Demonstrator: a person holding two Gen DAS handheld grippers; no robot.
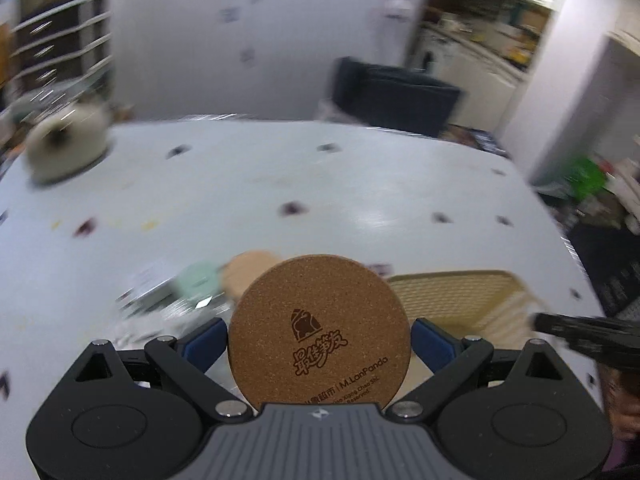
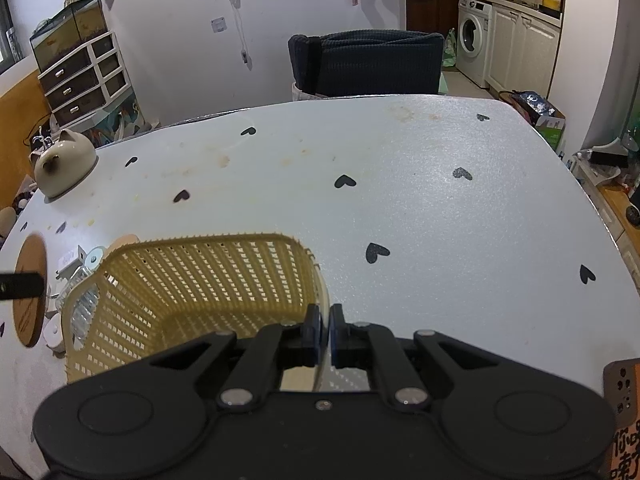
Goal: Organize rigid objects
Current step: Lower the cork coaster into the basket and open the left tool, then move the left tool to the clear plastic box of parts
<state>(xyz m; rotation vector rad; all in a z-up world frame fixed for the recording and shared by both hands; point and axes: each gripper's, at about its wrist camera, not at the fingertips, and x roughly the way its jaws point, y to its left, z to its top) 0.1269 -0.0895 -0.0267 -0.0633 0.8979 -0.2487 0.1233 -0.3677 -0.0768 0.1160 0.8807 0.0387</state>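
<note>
A round cork coaster [image 1: 320, 328] with a printed logo stands on edge between the blue pads of my left gripper [image 1: 319, 325], which is shut on it and holds it above the table; the view is motion-blurred. From the right wrist the same coaster [image 2: 30, 288] shows at the far left, beside the basket. The yellow perforated plastic basket [image 2: 200, 276] sits at the table's near side, empty inside. My right gripper [image 2: 324, 330] is shut on the basket's right rim, the thin wall pinched between its pads. The basket [image 1: 460, 296] lies to the right of the held coaster.
Left of the basket lie a metal bracket with a washer [image 2: 94, 258], a clear ribbed item [image 2: 80, 312], a peach disc [image 1: 250, 276] and a mint piece [image 1: 196, 280]. A cat-shaped ceramic pot [image 2: 64, 164] stands far left. A dark chair [image 2: 368, 64] is behind the white heart-print table [image 2: 440, 208].
</note>
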